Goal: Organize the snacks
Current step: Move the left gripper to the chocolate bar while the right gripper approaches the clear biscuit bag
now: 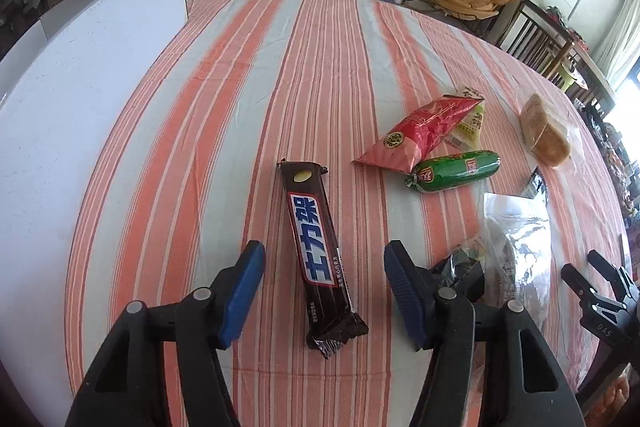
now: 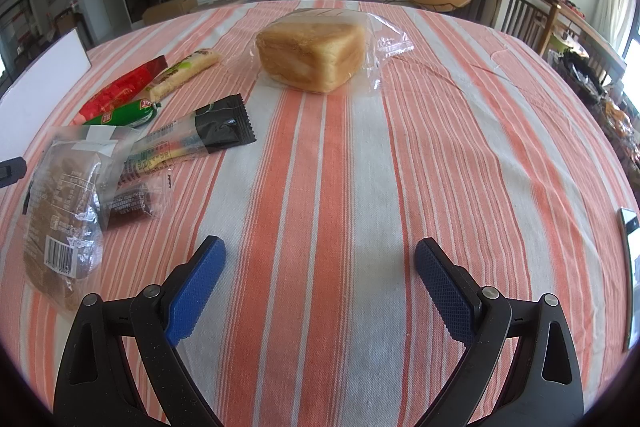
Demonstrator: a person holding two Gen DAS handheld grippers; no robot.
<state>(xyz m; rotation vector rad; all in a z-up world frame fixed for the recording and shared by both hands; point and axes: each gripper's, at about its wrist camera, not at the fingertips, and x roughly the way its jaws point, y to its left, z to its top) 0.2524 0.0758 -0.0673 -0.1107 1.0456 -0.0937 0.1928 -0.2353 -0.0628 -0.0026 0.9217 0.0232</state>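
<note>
My left gripper is open, its blue pads either side of a brown chocolate bar lying on the striped cloth, not touching it. Beyond lie a red packet, a green sausage, a yellow packet and bagged bread. My right gripper is open and empty over bare cloth. Ahead of it sits the bagged bread. To its left lie a clear bag of brown bread, a black-ended packet, the green sausage and the red packet.
A white board stands along the table's left side. The right gripper's black frame shows at the left view's right edge. A phone-like object lies at the table's right edge. Chairs stand beyond the far right.
</note>
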